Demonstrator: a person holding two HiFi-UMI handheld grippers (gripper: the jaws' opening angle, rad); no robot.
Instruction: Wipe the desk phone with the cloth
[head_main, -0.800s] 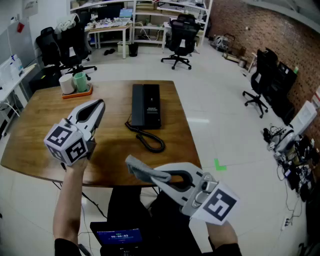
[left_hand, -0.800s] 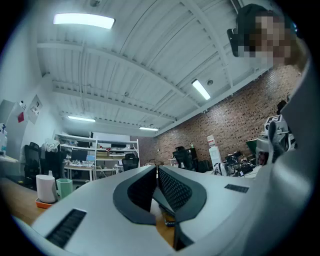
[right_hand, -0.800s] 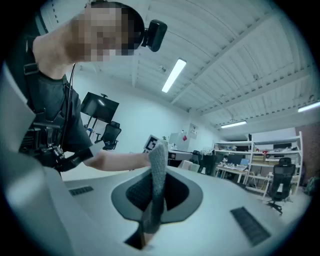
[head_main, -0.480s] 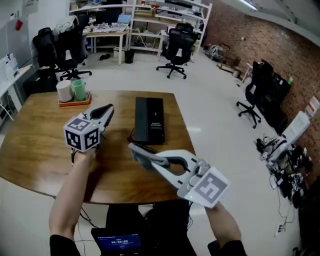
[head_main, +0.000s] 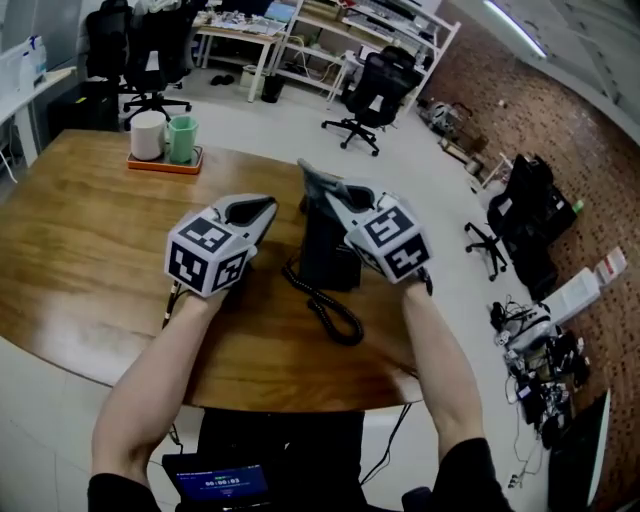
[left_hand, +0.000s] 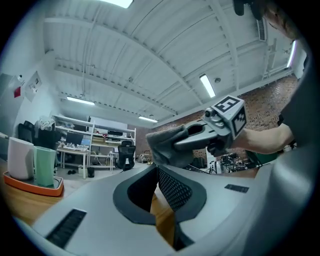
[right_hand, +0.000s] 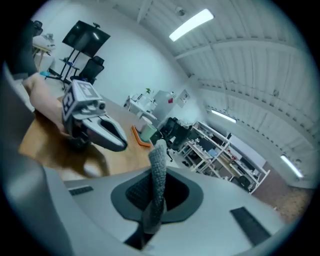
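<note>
The black desk phone (head_main: 326, 256) lies on the wooden desk (head_main: 80, 240), its coiled cord (head_main: 328, 308) trailing toward the near edge. My right gripper (head_main: 325, 189) hovers over the phone's far part and hides it. It is shut on a grey cloth (head_main: 312, 178), which stands up between the jaws in the right gripper view as a strip of cloth (right_hand: 159, 167). My left gripper (head_main: 267, 206) is shut and empty, just left of the phone. From the left gripper view the cloth (left_hand: 167, 147) hangs from the right gripper (left_hand: 200, 136) straight ahead.
An orange tray (head_main: 163, 160) with a white and a green cup stands at the desk's far left. Office chairs (head_main: 385, 85) and shelving stand on the floor beyond. The desk's right edge (head_main: 400, 330) is just past the phone.
Both grippers have moved forward from the near edge of the desk to the phone. The right one has carried the cloth up over the phone; the left one has closed in beside it.
</note>
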